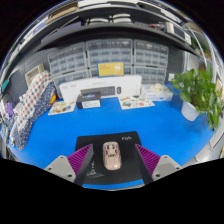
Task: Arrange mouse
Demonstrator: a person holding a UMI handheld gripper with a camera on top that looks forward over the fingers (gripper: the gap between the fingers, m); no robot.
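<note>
Over on the left, a rack (30, 105) of small colourful items is leaning along the edge of the blue table (60, 135). Moving in, the left finger of the hand-held gripper (113, 157) is showing its purple pad (82, 157), and it is sitting apart from the mouse (112, 154) with a gap between them. The mouse, a pale pinkish-beige one, is lying on a black mat (105, 150) right between the two fingers, resting on its own. The gripper is standing released, fingers spread wide on either side. Beyond the mat, a white box (95, 96) is sitting on the table with flat printed sheets (135, 102) beside it, and grey drawer cabinets (105, 58) are lining the wall behind. The right pad (148, 157) is keeping clear of the mouse too. Far right, a green plant (197, 92) is standing in a white pot.
</note>
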